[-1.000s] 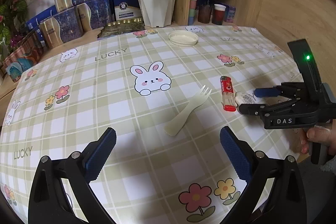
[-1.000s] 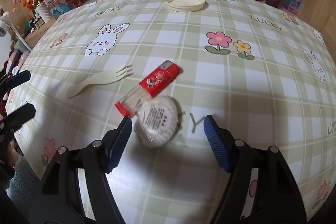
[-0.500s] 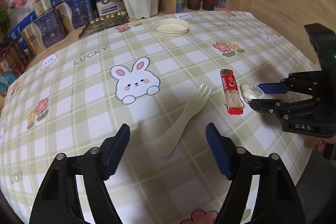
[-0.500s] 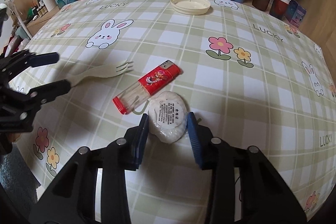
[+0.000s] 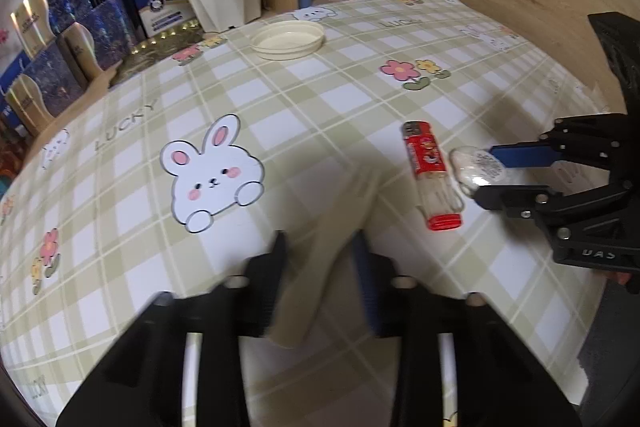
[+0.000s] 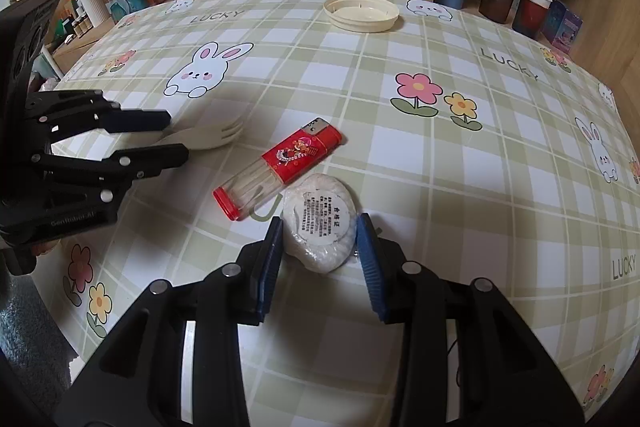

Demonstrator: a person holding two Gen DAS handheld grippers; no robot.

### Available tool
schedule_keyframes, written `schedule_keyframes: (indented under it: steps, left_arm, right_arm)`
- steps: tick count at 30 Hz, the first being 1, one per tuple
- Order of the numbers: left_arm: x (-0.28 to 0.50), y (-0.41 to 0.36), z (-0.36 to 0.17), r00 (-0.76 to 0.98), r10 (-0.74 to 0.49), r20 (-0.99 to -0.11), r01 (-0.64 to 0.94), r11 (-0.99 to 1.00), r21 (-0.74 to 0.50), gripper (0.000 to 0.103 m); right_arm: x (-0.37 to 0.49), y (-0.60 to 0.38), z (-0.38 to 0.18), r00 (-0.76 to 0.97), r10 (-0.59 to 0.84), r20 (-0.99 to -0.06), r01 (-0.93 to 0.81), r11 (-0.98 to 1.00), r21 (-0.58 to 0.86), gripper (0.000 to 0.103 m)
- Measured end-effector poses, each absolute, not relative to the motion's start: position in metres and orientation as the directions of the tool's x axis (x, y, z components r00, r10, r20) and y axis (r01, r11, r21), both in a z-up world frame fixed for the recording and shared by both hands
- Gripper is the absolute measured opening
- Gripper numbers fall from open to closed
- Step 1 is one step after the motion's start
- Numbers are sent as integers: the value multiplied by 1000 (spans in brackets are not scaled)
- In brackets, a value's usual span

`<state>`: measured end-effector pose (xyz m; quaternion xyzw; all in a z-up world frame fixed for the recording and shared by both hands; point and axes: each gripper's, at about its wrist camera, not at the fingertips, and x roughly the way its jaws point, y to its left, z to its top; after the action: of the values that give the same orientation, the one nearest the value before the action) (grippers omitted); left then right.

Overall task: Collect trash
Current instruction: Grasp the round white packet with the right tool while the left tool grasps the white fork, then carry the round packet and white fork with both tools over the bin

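**Right wrist view: both tongs down on the trash**

Right wrist view: my right gripper (image 6: 320, 227) has its blue pads pressed against both sides of the round wrapped packet (image 6: 320, 221), which lies on the checked tablecloth (image 6: 460, 187). Just beyond the left pad, touching the packet, lies the red lighter (image 6: 280, 167), running away to the upper right. Further left, my left gripper (image 6: 176, 137) reaches in from the side with the handle of the pale plastic fork (image 6: 212, 137) between its black fingers; the tines stick out past the tips toward the lighter.

In the left wrist view the picture is blurred near the tongs. My left gripper (image 5: 320, 251) has just been closing, and the fork (image 5: 316, 291) sits as a pale smear between its jaws; I cannot tell whether the pads press on it. To its right lie the lighter (image 5: 430, 173) and the packet (image 5: 476, 167), held in the right gripper (image 5: 486, 173). Well ahead of both tongs sits a cream lid (image 6: 362, 13).
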<state>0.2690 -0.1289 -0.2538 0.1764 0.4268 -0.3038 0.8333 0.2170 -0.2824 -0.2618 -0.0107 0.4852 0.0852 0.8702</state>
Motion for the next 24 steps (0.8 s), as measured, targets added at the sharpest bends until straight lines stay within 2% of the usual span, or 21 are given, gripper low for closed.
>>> schedule_keyframes:
  steps: [1,9,24]
  left_arm:
    - [267,-130,-253,452,-351,-820,659,751,42,13]
    - [251,-113,-241,430,-406,-807,630,775,-54,13]
    - [202,-74,-191,497,-447,-744,577,810,-101,13]
  right_arm:
    - [217,-282,-262,515,138,-846,-158,985,65,39]
    - [209,-288,-258,509,191,-839,-134,981,142,39]
    - [172,-275,-229,552,227,-802,-147,974,175,39]
